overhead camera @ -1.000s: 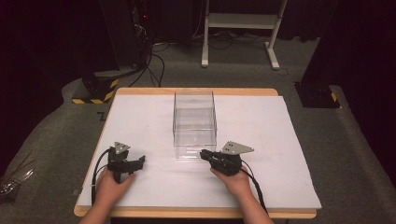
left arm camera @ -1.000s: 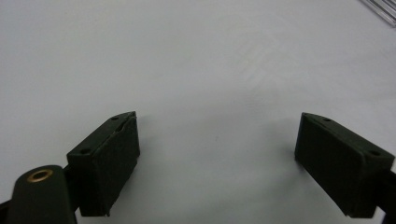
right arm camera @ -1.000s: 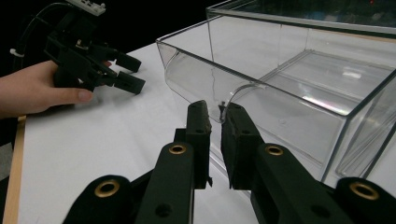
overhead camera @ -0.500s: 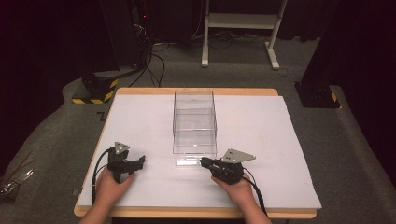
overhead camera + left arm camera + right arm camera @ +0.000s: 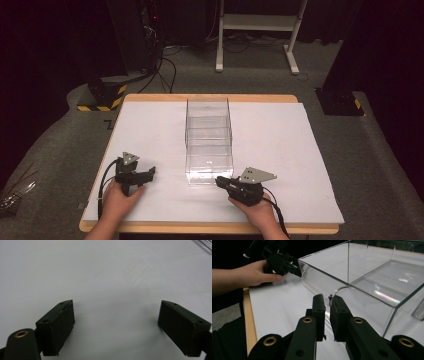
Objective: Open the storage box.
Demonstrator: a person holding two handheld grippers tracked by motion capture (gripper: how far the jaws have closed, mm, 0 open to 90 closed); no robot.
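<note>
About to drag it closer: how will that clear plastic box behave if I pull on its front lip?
The clear plastic box looks rigid and thin-walled, holding nothing visible, so probably light. On the smooth white table cover it should slide rather than tip, being long and low. The right gripper's jaws may slip on glossy plastic.

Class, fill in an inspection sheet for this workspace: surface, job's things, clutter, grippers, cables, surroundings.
Surface: table with white cover, wooden edge showing.
Job's things: clear plastic organiser, upright at centre, compartments look empty.
Clutter: nothing seen on the table.
Grippers: left hand-held gripper open, over bare cover; right hand-held gripper with jaws nearly together around the organiser's front handle; contact unclear.
Cables: one trails from each gripper; more lie on the floor behind.
Surroundings: dark room, grey carpet, white stand, black-and-yellow floor base.
</note>
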